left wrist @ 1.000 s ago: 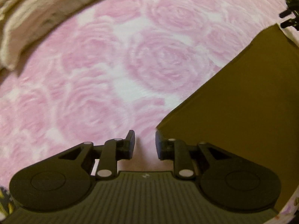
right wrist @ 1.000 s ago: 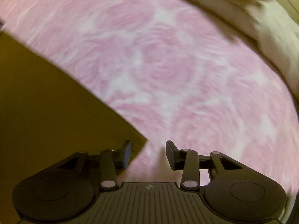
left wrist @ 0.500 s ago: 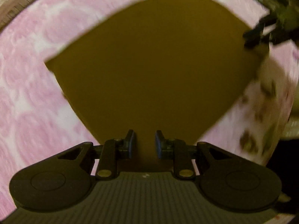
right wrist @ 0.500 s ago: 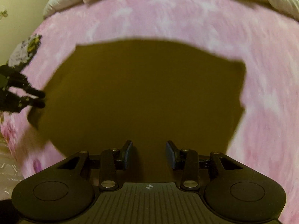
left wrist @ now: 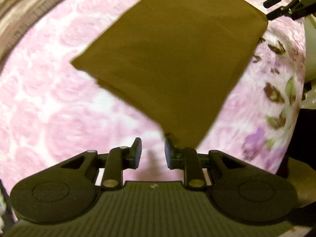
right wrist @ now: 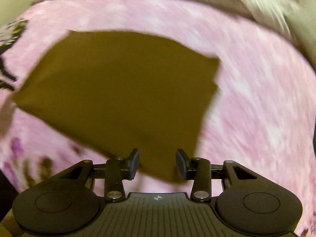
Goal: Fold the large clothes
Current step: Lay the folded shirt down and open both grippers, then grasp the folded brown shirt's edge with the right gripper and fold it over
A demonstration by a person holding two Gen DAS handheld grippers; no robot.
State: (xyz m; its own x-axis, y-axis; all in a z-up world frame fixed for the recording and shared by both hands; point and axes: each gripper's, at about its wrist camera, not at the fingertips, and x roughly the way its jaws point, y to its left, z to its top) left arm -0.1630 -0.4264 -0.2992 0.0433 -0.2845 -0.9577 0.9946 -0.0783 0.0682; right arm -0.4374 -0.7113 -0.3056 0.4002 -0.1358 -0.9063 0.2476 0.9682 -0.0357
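A brown garment, folded into a flat, roughly square packet, lies on a pink rose-pattern blanket. My left gripper is open and holds nothing. Its right finger sits just beside the packet's near corner. In the right wrist view the same garment fills the middle. My right gripper is open above another near corner of it, with that corner showing between the fingers. The right gripper also shows beyond the packet's far right corner in the left wrist view.
Pale rumpled bedding lies along the far side of the blanket. A beige striped cover borders it at the left. A flower-print sheet runs down the right, with the dark bed edge beyond.
Both views swung from the bare blanket beside the garment round to face the folded packet. Since half a second ago both grippers have drawn back toward its near corners; the jaws stay open.
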